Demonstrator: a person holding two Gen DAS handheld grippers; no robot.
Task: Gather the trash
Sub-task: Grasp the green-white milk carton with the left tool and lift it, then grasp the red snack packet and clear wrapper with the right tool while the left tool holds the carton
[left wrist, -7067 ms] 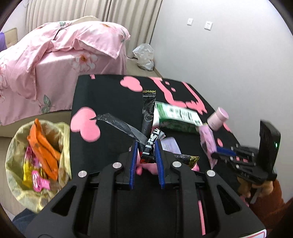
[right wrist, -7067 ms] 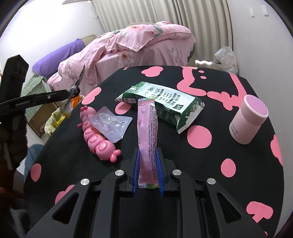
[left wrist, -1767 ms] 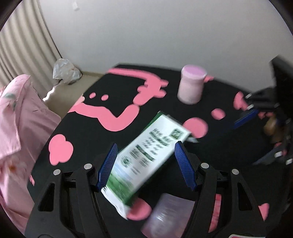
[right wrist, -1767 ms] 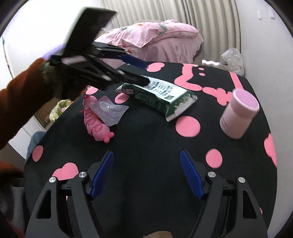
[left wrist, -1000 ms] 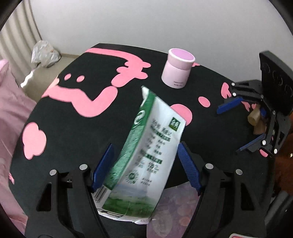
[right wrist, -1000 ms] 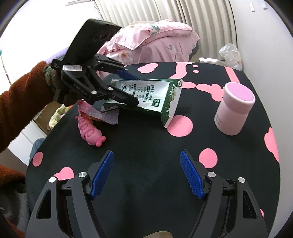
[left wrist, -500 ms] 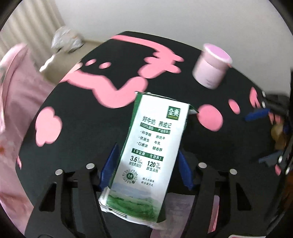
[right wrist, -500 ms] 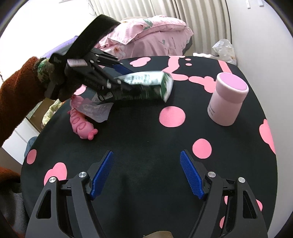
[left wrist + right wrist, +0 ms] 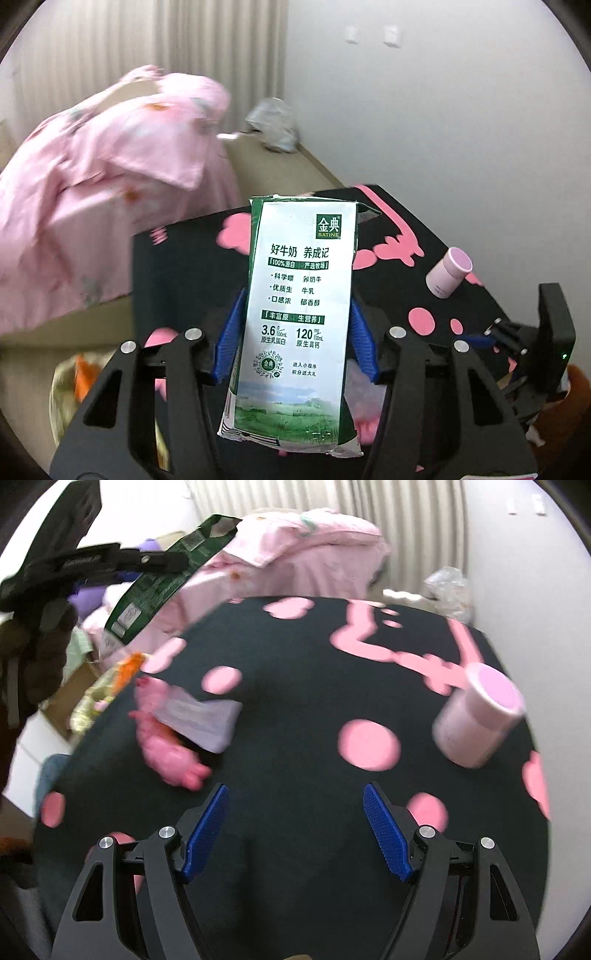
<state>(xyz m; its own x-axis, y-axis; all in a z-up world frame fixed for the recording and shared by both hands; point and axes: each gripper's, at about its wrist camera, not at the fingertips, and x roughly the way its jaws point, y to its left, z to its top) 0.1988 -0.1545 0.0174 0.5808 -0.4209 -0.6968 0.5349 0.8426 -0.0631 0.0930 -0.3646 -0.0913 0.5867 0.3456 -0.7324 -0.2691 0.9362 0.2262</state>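
Lifted clear of the table since a second ago, one milk carton now hangs upright in the left gripper, whose blue pads clamp its sides; it has swung towards the lined trash bin at the table's left edge. The right gripper hovers over the cloth with its pads spread wide and nothing between them. Wrappers already lie in the bin, so collecting seems well along, though the carton is not yet dropped. Left on the table: one clear plastic blister tray lying on one pink caterpillar toy, probably next, and one pink lidded jar, well apart.
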